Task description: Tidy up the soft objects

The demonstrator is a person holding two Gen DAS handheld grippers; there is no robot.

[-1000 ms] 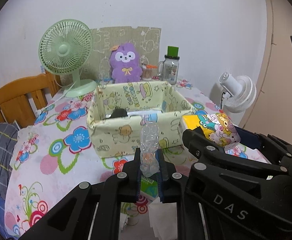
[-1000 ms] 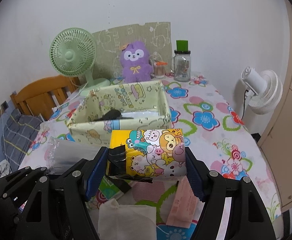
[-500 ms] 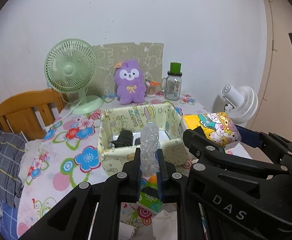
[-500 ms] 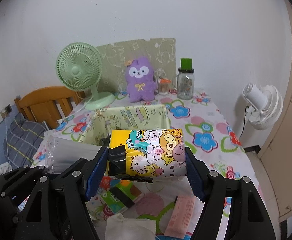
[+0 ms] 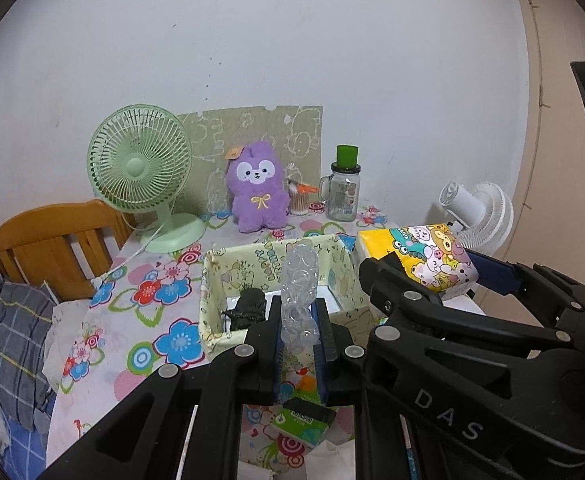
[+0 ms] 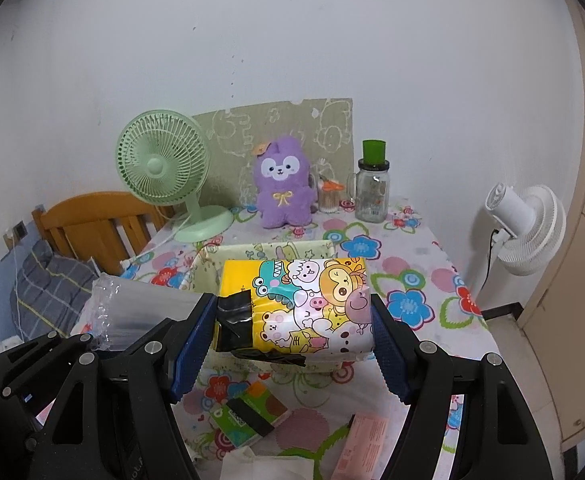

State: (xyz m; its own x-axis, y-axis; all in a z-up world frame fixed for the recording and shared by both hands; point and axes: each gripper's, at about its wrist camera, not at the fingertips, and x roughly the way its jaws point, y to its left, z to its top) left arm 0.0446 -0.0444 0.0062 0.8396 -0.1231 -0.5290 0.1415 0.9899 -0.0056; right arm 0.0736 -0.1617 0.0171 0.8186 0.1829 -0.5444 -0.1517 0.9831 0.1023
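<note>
Floral bench [image 6: 412, 264], fabric bin [image 5: 212, 280]; left claw [image 5: 298, 330] pinches clear bubble wrap [image 5: 298, 280], right claw [image 6: 292, 330] clamps yellow cartoon-print tissue pack [image 6: 304, 304].

Left gripper [image 5: 298, 330]: matte black plastic linkage arms, round silver screw heads at the pivots, fingers faced with blue ribbed pads [image 5: 277, 350].

Right gripper [image 6: 292, 344]: same black build, silver screws at each joint, broad blue textured pads [image 6: 190, 350]. From the left wrist view its near arm carries raised grey lettering "DAS". No hand skin or sleeve visible.
</note>
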